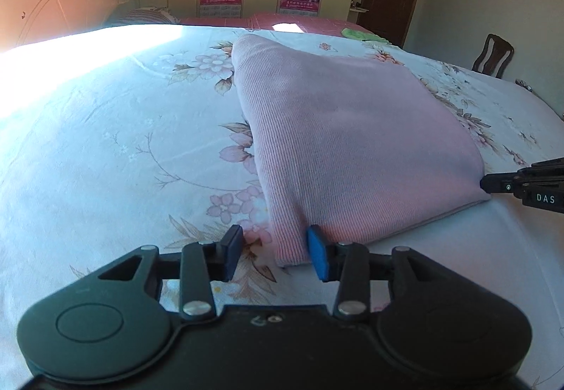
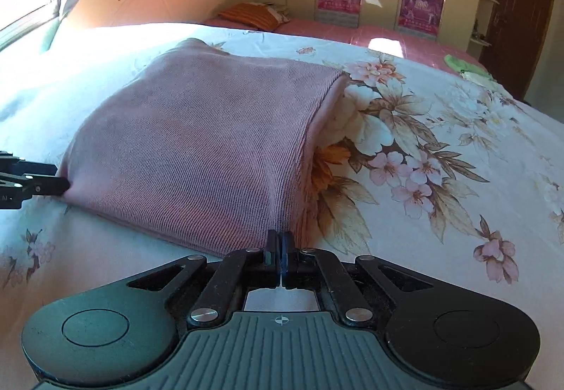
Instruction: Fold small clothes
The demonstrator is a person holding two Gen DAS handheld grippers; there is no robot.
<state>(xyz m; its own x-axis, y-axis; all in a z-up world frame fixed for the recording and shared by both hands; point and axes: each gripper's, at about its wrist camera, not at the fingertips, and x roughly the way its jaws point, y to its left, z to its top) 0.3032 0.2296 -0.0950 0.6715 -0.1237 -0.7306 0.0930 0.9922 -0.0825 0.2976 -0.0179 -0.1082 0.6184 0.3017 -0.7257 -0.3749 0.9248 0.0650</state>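
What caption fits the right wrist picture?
Right gripper shut on the folded pink garment's corner, on a floral bedsheet.

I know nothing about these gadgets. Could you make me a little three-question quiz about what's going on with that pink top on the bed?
1. True or false: the left gripper has its fingers spread apart around a near corner of the pink garment.
2. What is the right gripper doing? A) hanging open above the bed B) shut on the garment's near corner C) holding a pillow
3. What pattern is on the bedsheet?

Key: 1 true; 2 B; 3 flowers.
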